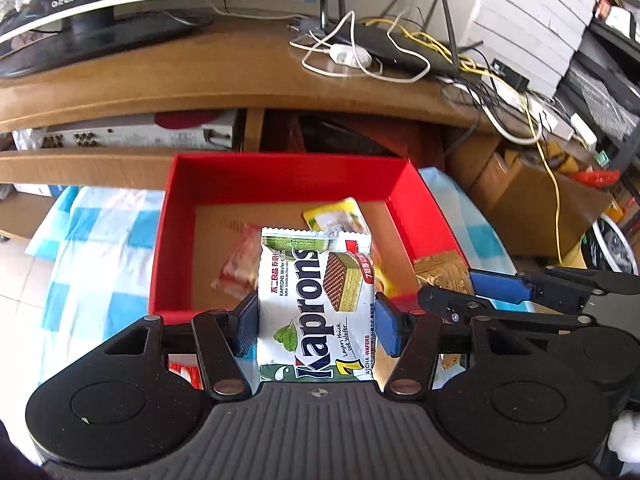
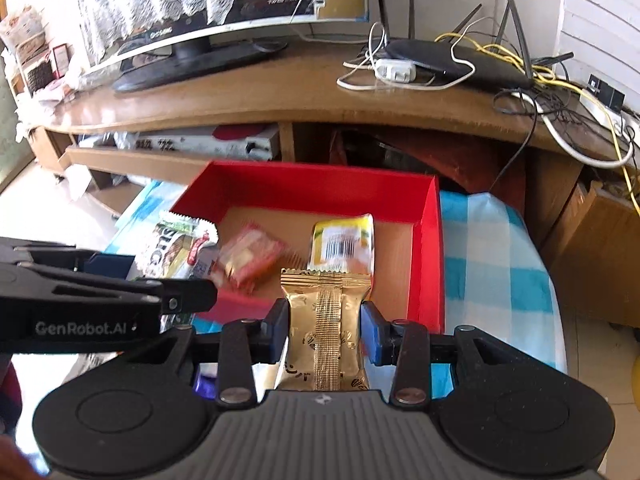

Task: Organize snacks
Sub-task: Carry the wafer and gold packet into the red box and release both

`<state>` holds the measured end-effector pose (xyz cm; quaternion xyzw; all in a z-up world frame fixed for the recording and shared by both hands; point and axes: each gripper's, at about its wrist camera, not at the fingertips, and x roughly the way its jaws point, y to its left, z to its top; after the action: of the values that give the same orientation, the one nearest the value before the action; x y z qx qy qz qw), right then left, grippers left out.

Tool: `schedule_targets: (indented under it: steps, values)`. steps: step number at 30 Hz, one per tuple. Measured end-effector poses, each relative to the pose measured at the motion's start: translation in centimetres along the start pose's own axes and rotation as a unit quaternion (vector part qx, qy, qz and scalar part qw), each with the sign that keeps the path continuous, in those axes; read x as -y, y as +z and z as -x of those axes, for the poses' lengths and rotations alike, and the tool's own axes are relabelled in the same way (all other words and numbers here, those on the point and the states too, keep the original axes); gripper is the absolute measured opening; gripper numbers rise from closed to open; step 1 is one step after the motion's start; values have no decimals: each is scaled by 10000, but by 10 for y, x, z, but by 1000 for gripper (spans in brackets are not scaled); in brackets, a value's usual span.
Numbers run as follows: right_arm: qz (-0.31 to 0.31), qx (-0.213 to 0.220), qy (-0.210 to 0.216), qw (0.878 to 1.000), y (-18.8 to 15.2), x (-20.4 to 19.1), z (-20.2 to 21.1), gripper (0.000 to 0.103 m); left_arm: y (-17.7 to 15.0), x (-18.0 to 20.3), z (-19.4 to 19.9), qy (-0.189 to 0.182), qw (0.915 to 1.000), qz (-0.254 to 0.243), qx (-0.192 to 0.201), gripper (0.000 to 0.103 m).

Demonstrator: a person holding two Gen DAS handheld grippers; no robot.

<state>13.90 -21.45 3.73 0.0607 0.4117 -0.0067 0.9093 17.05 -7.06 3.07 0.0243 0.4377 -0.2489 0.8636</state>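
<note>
My left gripper [image 1: 316,322] is shut on a white and green Kaprons wafer packet [image 1: 316,300], held above the near edge of the red box [image 1: 280,176]. In the right wrist view my right gripper [image 2: 325,330] is shut on a gold snack packet [image 2: 325,320], also over the red box's [image 2: 432,248] near edge. Inside the box lie a yellow packet [image 2: 344,242] and a red and white packet [image 2: 252,256]. The left gripper's finger [image 2: 120,300] with the wafer packet [image 2: 176,248] shows at the left of the right wrist view. The right gripper's finger [image 1: 504,286] shows at the right of the left wrist view.
The box stands on a blue and white checked cloth [image 2: 488,248]. Behind it is a wooden TV stand [image 1: 180,88] with a monitor [image 1: 92,4], a router [image 2: 460,64] and tangled cables [image 1: 500,92]. Cardboard boxes [image 1: 532,204] stand at the right.
</note>
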Motion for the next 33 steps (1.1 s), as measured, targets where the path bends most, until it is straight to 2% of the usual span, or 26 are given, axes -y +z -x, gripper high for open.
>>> schedule_targets:
  steps: [12, 33]
  values:
    - [-133, -19, -77, 9999, 26, 11, -43, 54, 28, -11, -35, 201, 9997, 144, 74, 65]
    - [-8, -313, -125, 9994, 25, 12, -102, 54, 24, -32, -85, 479, 9981, 337, -213, 64]
